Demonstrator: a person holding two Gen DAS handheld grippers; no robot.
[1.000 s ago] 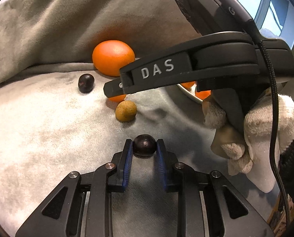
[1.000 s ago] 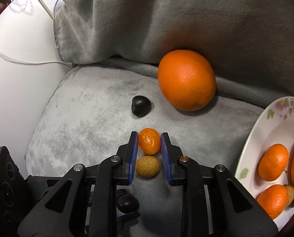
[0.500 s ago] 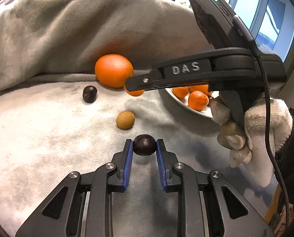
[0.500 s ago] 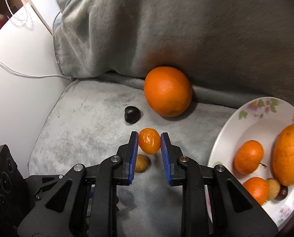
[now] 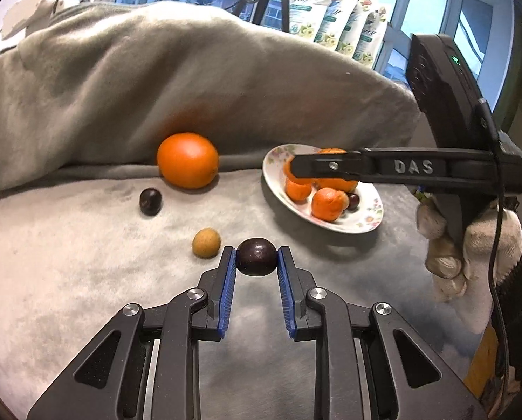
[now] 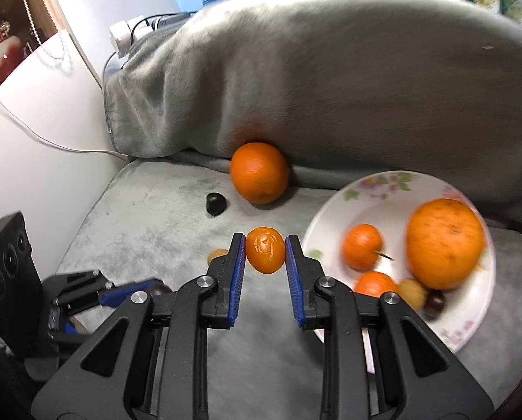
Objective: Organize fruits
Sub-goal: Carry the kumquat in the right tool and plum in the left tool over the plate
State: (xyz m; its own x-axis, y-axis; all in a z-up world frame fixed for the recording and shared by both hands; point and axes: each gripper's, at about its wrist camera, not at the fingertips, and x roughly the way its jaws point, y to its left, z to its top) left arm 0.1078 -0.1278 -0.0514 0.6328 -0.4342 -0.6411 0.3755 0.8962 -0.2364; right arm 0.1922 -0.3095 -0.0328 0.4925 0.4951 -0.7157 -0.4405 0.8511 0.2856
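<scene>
My left gripper [image 5: 256, 258] is shut on a dark round fruit [image 5: 256, 256], held just above the grey cushion. My right gripper [image 6: 265, 250] is shut on a small orange kumquat [image 6: 265, 254] and holds it in the air beside the left rim of the floral plate [image 6: 373, 189]. In the left wrist view the right gripper's arm [image 5: 383, 169] reaches over the plate [image 5: 361, 222]. The plate holds a big orange [image 6: 445, 243], small tangerines [image 6: 362, 246] and small brown and dark fruits. On the cushion lie a large orange [image 5: 188, 160], a dark fruit [image 5: 150, 202] and a small tan fruit [image 5: 206, 242].
A grey blanket [image 5: 191, 87] is heaped behind the fruit. A white wall and cable [image 6: 33, 133] run along the cushion's left side. Windows and snack packets [image 5: 338, 24] stand behind the blanket. A gloved hand [image 5: 471, 245] holds the right gripper.
My right gripper has lifted the kumquat off the cushion and carried it right, up to the plate. The left gripper has risen and pulled back slightly with the dark fruit.
</scene>
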